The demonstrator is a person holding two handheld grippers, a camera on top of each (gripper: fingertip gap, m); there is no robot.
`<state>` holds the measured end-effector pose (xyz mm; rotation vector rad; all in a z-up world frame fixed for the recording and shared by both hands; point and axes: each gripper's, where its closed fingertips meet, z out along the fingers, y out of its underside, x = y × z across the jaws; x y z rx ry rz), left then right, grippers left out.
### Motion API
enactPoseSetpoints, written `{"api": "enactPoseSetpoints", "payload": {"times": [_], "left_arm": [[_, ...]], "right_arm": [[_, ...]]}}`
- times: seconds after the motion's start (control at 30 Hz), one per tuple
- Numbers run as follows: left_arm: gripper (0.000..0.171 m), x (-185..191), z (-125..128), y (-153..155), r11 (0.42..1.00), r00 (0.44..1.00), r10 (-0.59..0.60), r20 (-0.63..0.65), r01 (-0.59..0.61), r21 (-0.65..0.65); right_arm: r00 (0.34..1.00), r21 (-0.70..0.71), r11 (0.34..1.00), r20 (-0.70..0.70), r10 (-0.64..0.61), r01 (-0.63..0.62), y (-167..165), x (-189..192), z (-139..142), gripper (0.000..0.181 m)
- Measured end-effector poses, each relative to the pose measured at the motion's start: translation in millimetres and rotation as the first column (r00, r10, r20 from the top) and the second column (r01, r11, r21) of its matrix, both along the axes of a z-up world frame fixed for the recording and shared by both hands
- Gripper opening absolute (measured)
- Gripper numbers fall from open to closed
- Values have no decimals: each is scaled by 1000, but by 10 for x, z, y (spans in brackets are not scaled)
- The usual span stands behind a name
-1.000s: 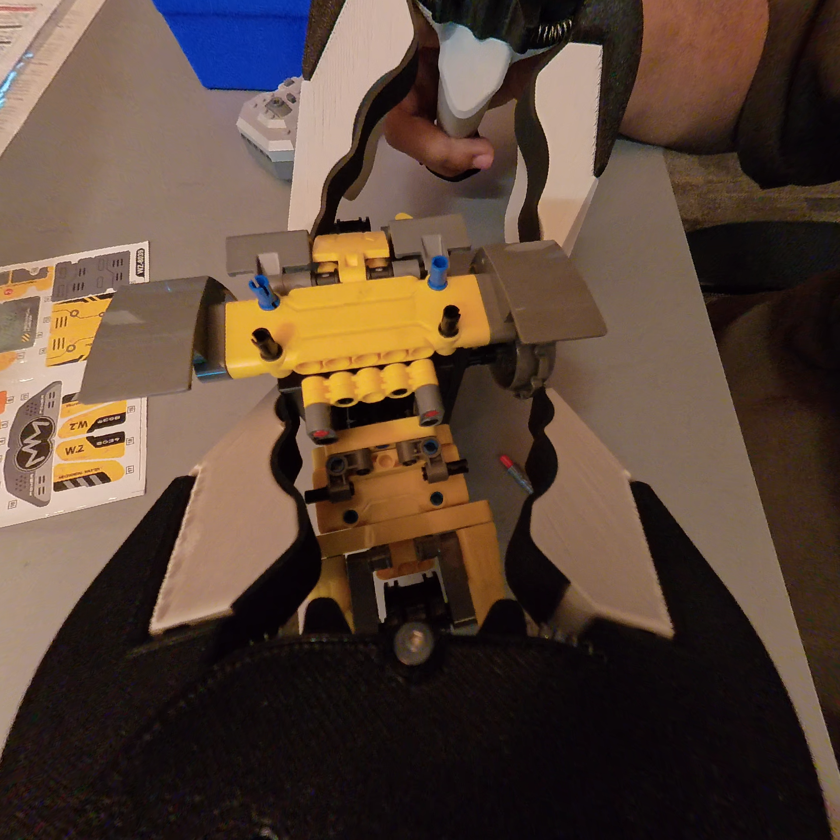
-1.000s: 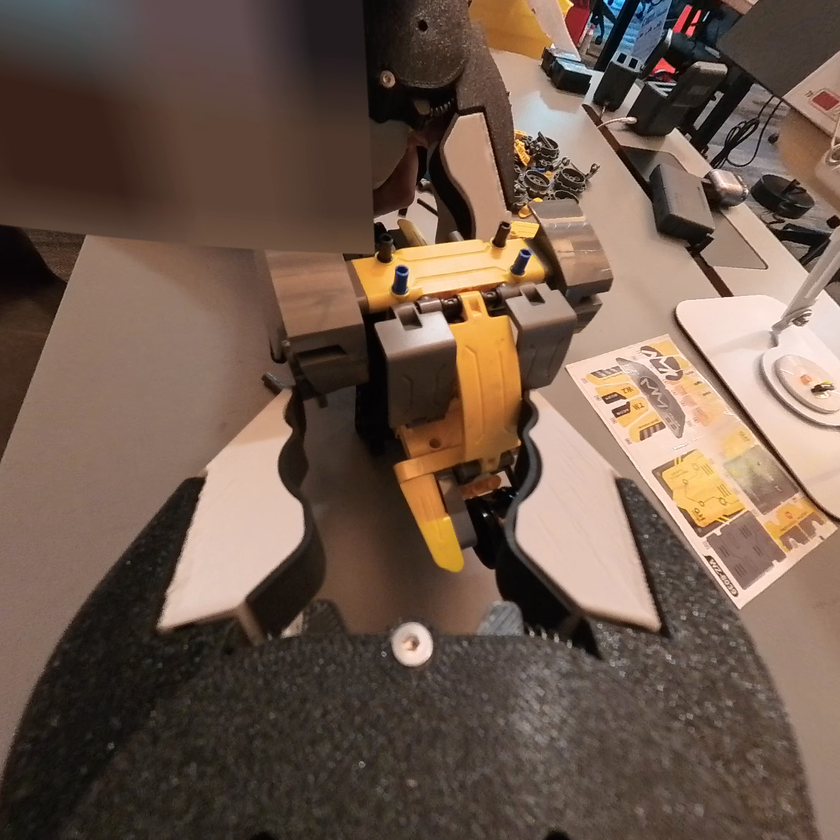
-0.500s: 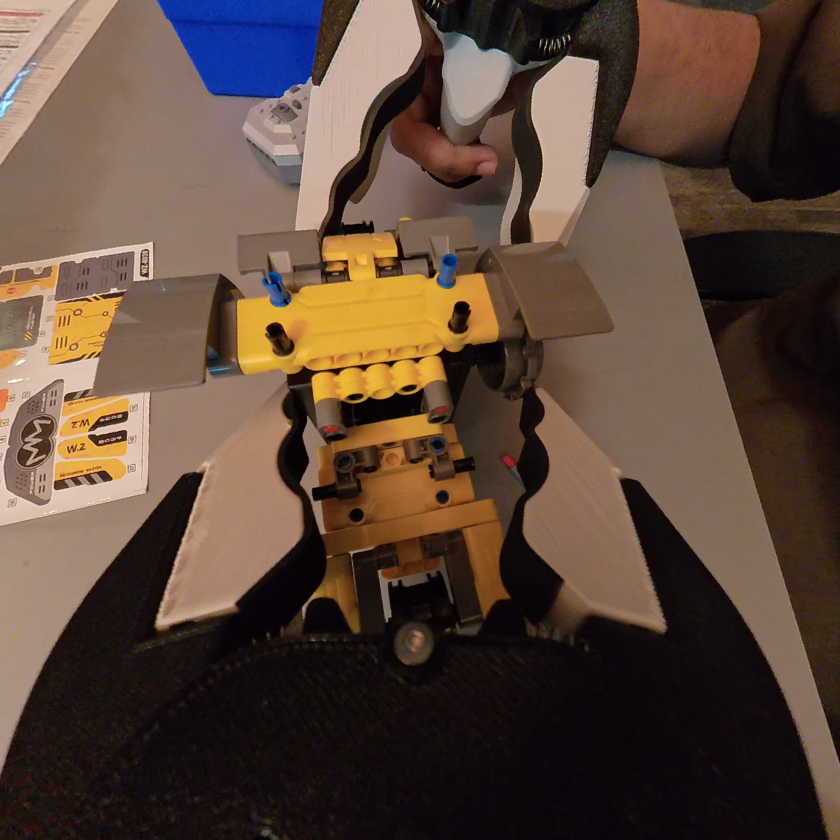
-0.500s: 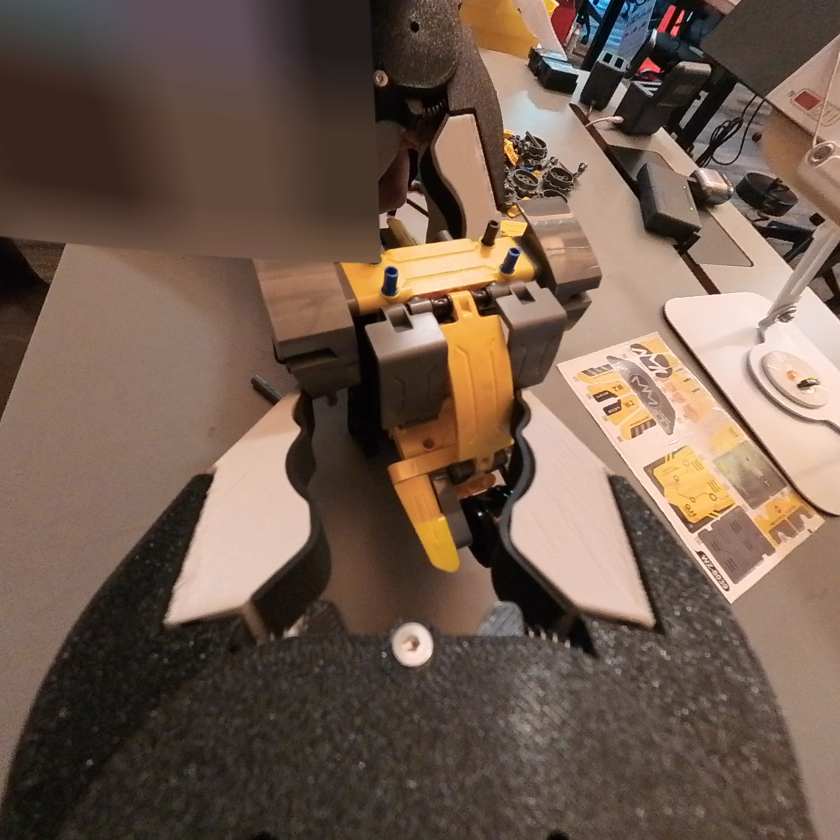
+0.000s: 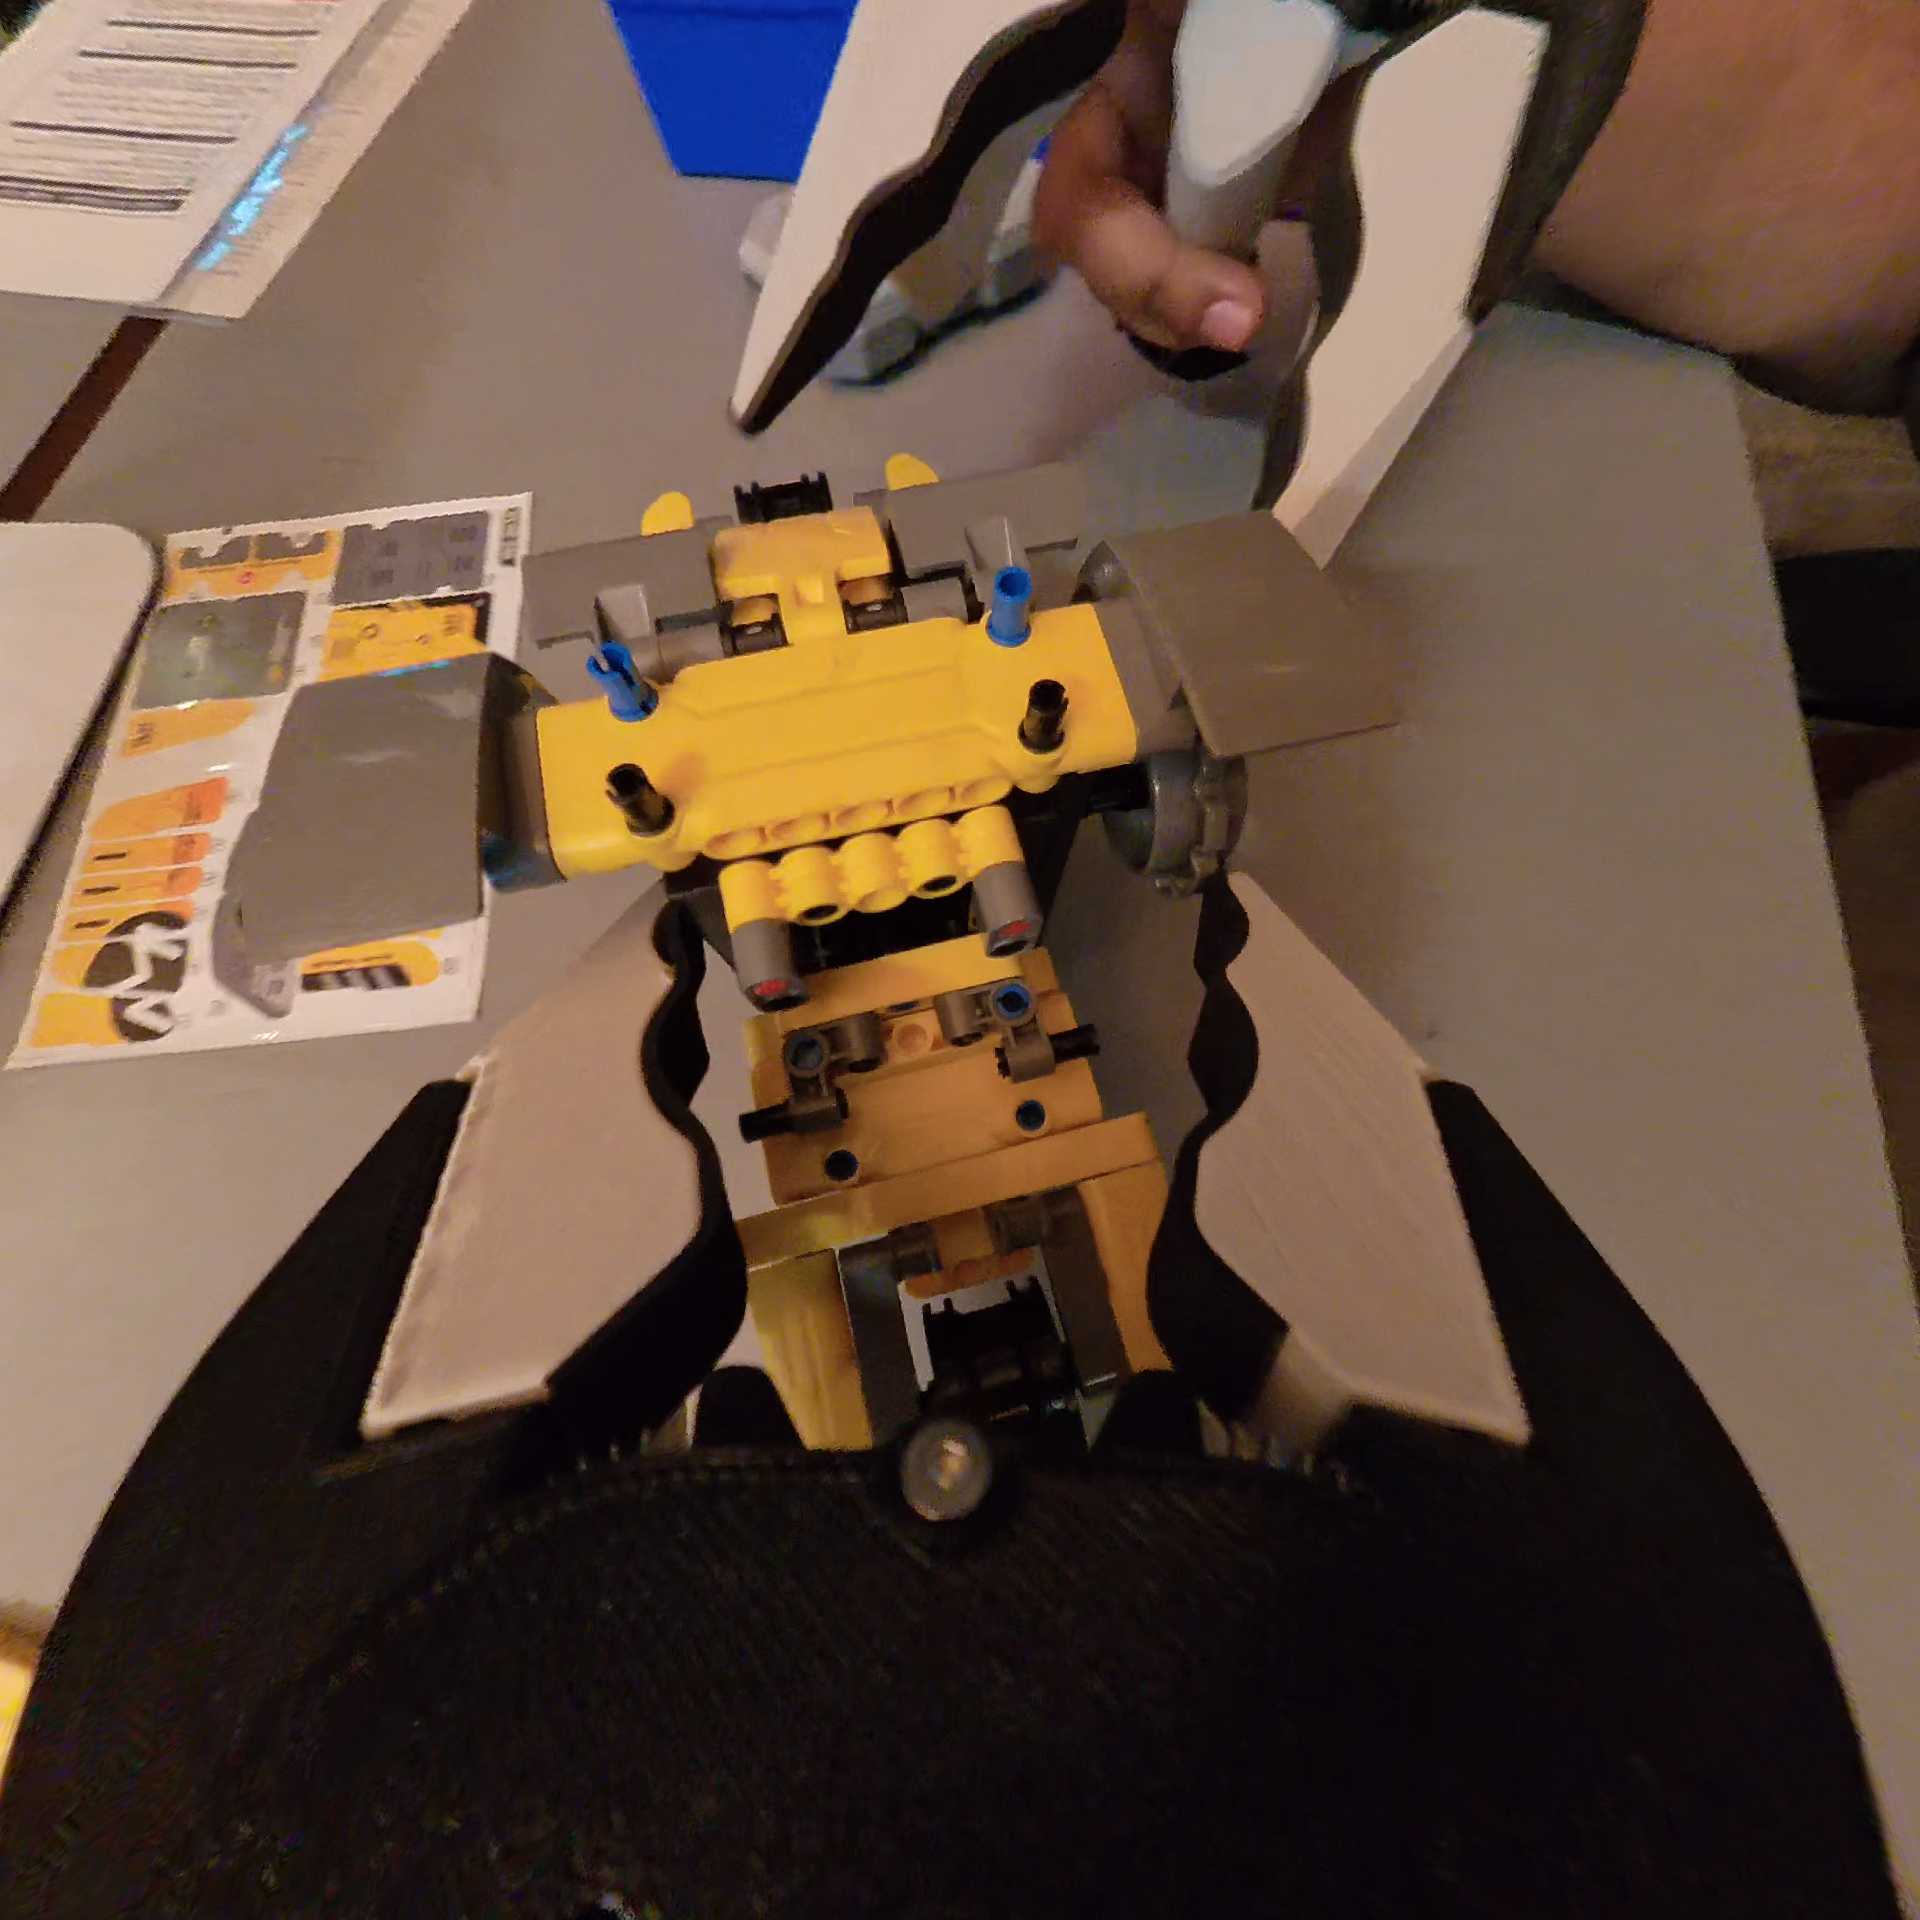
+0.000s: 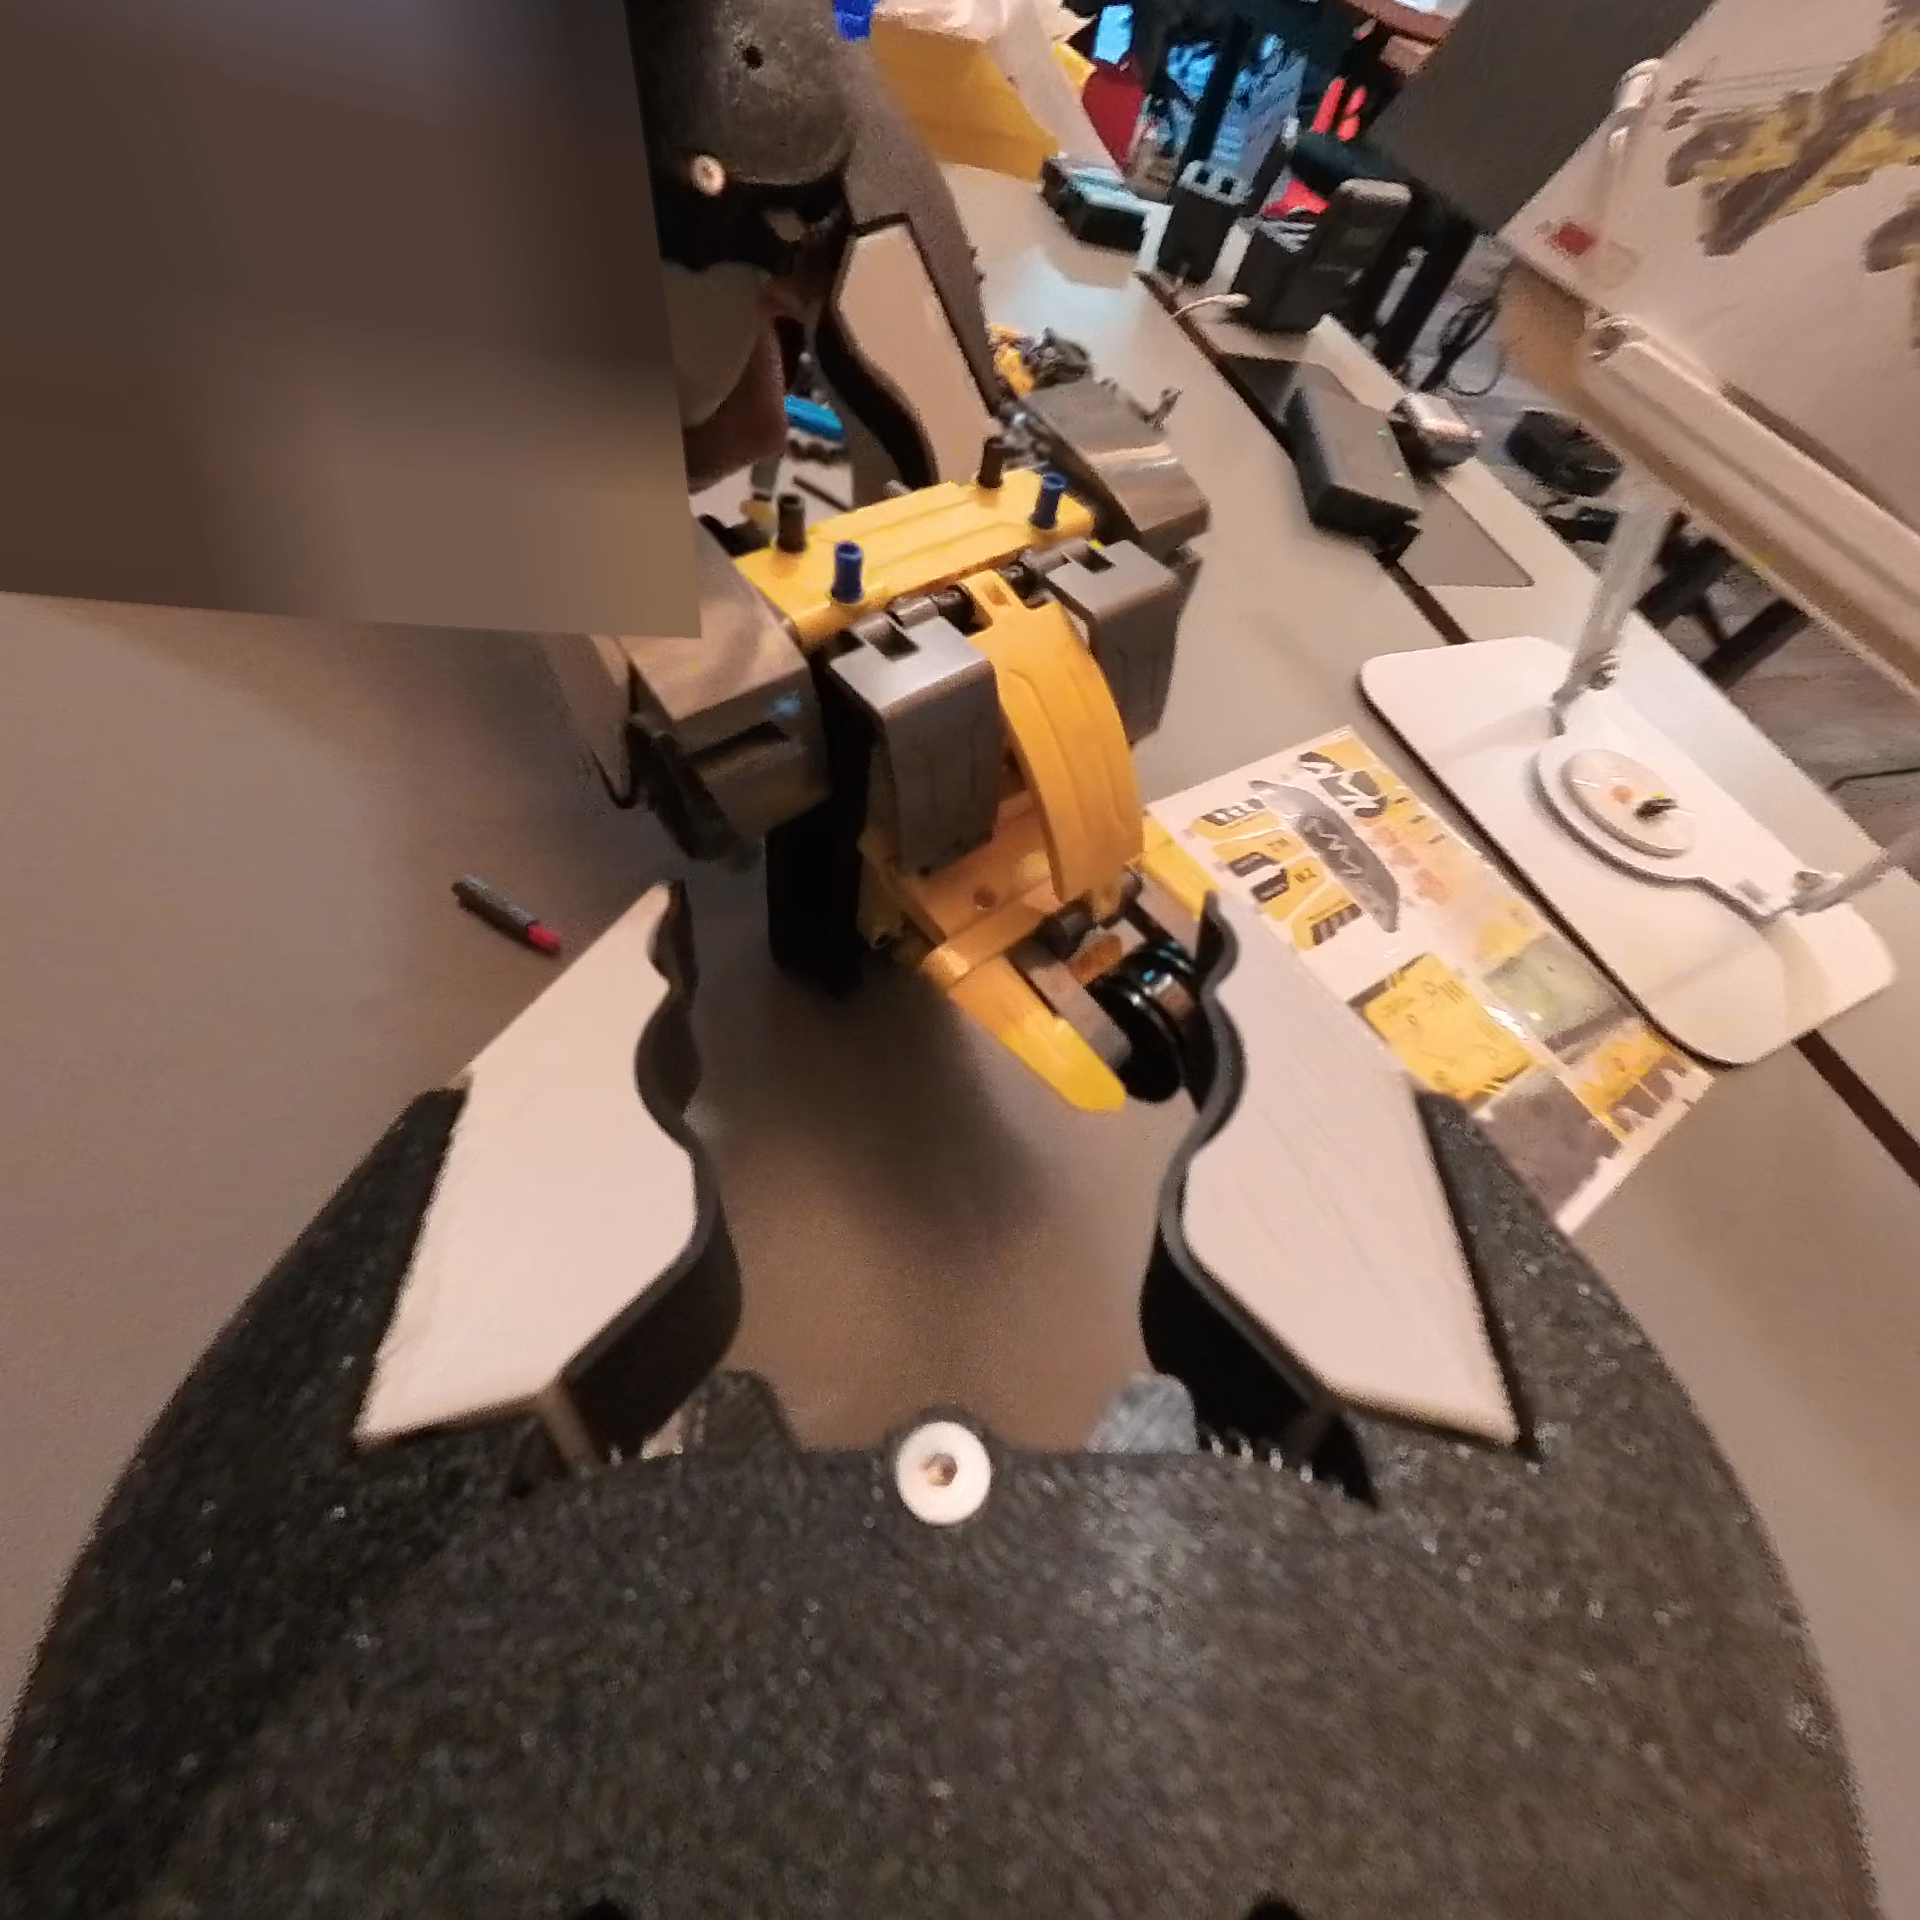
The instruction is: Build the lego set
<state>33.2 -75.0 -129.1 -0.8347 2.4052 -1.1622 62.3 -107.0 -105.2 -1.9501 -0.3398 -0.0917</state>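
A yellow and grey brick-built model (image 5: 831, 717) with blue and black pins on top is gripped at its rear body by my left gripper (image 5: 940, 925), which is shut on it. In the right wrist view the model (image 6: 1060, 769) faces me, with its yellow nose and a black wheel (image 6: 1143, 1008) low at the front. My right gripper (image 6: 935, 904) is open and empty; the model's nose lies just inside its fingertips, close to the right finger. It shows in the left wrist view (image 5: 1023, 457) beyond the model, held by a hand (image 5: 1132, 239). A left gripper finger (image 6: 914, 343) rises behind the model.
A sticker sheet (image 5: 208, 831) lies left of the model, also seen in the right wrist view (image 6: 1434, 935). A small grey pin with a red tip (image 6: 507, 914) lies on the grey table (image 6: 208, 935). A white lamp base (image 6: 1662, 831), a blue bin (image 5: 748, 94) and a booklet (image 5: 156, 135) stand around.
My right gripper has drawn back from the model's front, and its right finger no longer presses against it. My left gripper keeps its hold; the model has turned a little.
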Motion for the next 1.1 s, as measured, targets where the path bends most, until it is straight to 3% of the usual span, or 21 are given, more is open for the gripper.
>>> {"api": "enactPoseSetpoints", "payload": {"times": [0.17,0.3,0.47,0.63,0.73,0.87,1.1], "left_arm": [[93,65,-5,116,998,998,61,-1,-61,5],[93,63,-8,121,998,998,64,-3,-64,8],[93,80,-10,127,997,997,75,-5,-75,-1],[93,113,-8,150,994,994,105,-13,-105,-8],[93,139,-14,169,992,992,127,-3,-127,6],[94,157,-13,178,990,990,141,-5,-141,2],[94,238,-19,248,981,981,196,12,-196,-1]], "right_arm": [[997,83,996,-68,-32,38,-15,72,161,88],[999,49,999,-45,-17,20,-27,45,70,76],[971,-39,973,-89,222,-226,-186,-399,-66,46],[922,-156,911,-123,366,-383,-163,-857,-387,46],[925,-199,904,-98,366,-379,-53,-996,-566,46],[957,-257,923,-125,261,-285,110,-961,-693,44],[934,-320,888,-248,258,-330,120,-1095,-761,37]]}}
